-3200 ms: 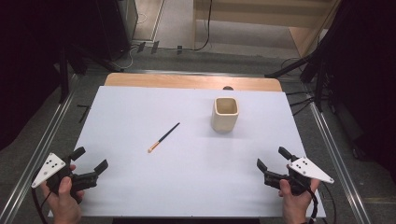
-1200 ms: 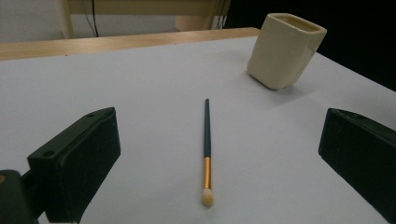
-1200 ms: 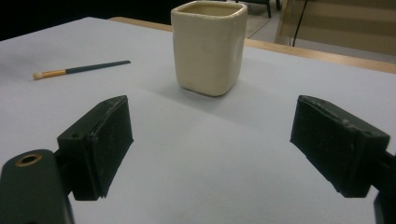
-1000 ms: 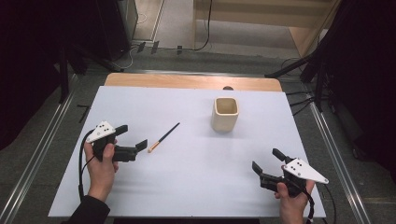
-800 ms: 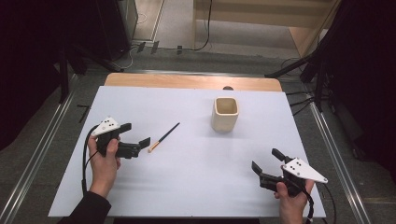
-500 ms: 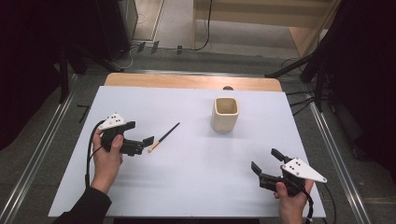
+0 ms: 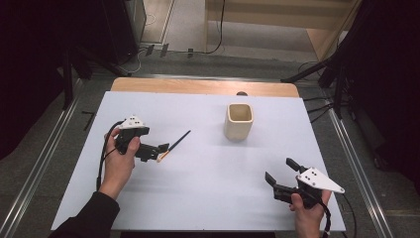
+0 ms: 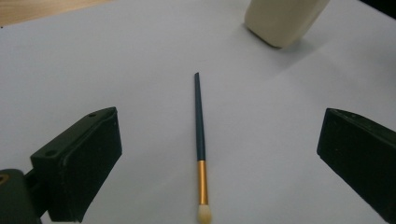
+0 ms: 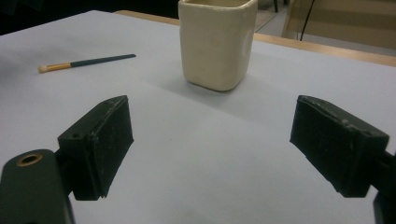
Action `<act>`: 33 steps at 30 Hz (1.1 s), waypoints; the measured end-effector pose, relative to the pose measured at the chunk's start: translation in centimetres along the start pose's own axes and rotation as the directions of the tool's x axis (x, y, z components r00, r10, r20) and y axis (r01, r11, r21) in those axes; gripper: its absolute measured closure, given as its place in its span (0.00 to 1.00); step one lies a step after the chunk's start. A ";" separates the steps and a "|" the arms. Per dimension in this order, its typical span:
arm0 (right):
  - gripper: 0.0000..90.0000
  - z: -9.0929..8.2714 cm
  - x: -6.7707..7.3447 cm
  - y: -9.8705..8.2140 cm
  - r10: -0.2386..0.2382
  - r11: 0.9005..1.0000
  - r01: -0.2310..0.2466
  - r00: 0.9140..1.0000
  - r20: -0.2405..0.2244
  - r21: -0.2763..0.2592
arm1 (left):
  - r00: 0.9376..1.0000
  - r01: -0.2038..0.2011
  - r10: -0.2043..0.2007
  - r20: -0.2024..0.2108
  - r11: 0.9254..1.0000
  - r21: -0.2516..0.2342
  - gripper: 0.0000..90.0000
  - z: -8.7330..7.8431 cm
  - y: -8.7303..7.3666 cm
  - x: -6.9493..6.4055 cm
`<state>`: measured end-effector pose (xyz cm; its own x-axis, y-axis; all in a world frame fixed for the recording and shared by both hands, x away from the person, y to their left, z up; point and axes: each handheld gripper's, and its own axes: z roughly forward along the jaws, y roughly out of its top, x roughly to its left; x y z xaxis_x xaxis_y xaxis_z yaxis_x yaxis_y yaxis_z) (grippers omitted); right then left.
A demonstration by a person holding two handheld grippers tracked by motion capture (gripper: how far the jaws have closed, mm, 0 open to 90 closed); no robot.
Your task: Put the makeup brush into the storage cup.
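The brush (image 8: 200, 140) lies flat on the table (image 7: 208, 183), left of the cup (image 7: 238, 120). The left gripper (image 7: 157, 151) is at its tip end, jaws wide open, holding nothing. The right gripper (image 7: 278, 174), near right, is open and empty.

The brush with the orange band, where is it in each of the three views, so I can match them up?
High view: the brush lies left of centre, by the left gripper.
Left gripper view: bottom centre, tip nearest the camera, between open jaws.
Right gripper view: upper left, lying flat.
Shared landmark: the cream cup, beyond the brush's dark handle end in the left gripper view.
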<state>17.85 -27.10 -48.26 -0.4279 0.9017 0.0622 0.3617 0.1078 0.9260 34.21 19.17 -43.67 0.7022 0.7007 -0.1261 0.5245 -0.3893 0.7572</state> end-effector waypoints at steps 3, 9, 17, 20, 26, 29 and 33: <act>0.15 0.0 -0.1 0.0 0.005 1.000 -0.005 1.000 0.002 0.001 | 0.999 -0.013 0.015 -0.040 0.999 0.042 0.12 0.7 0.4 -0.2; 0.15 0.1 -0.1 -0.1 0.003 1.000 -0.003 1.000 0.000 0.003 | 0.999 -0.035 0.038 -0.019 0.990 0.135 0.14 2.0 0.9 -0.6; 0.15 0.1 -0.1 -0.1 0.003 1.000 -0.003 1.000 0.000 0.007 | 0.999 -0.047 0.052 -0.012 0.966 0.255 0.15 3.6 1.2 -0.7; 0.15 0.1 -0.1 -0.1 0.007 1.000 -0.007 1.000 0.000 0.010 | 0.998 -0.049 0.055 -0.012 0.954 0.295 0.16 4.0 1.4 -0.6; 0.15 0.2 -0.1 -0.1 0.008 1.000 -0.008 1.000 -0.001 0.013 | 0.999 -0.023 0.036 -0.028 0.932 0.362 0.25 4.9 1.8 -0.5; 0.15 0.2 -0.1 -0.1 0.005 1.000 -0.005 1.000 -0.002 0.013 | 0.999 -0.026 0.042 -0.032 0.921 0.389 0.33 5.4 1.9 -0.5; 0.15 0.3 -0.1 -0.1 0.005 1.000 -0.005 1.000 0.000 0.014 | 0.997 -0.031 0.057 -0.050 0.905 0.425 0.41 5.9 2.0 -0.6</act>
<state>18.04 -27.06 -48.49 -0.4261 0.9022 0.0668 0.3755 0.1092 0.9204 37.66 14.41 -45.86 0.7062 0.7062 -0.0509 0.6577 -0.6278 0.4163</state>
